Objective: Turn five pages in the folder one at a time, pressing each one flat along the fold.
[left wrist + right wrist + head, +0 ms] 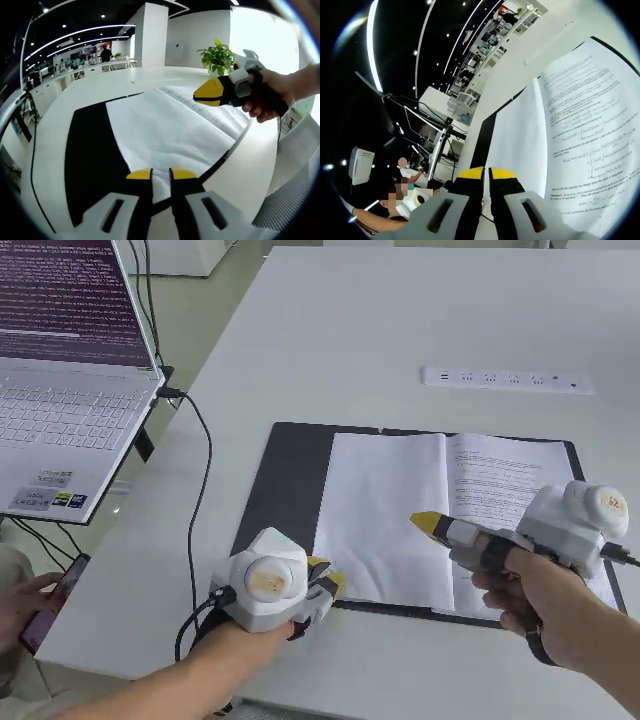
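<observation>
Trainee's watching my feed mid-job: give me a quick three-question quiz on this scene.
1. True or false: the right gripper is over the folder.
2. What lies on the table beyond the folder? A mug, B power strip, C stapler.
3. Fill in: the folder's left page is ___, not printed.
Key: 1 true; 2 B; 3 blank.

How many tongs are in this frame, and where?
2. The left tongs are at the folder's near edge; the right tongs are over the open pages.
</observation>
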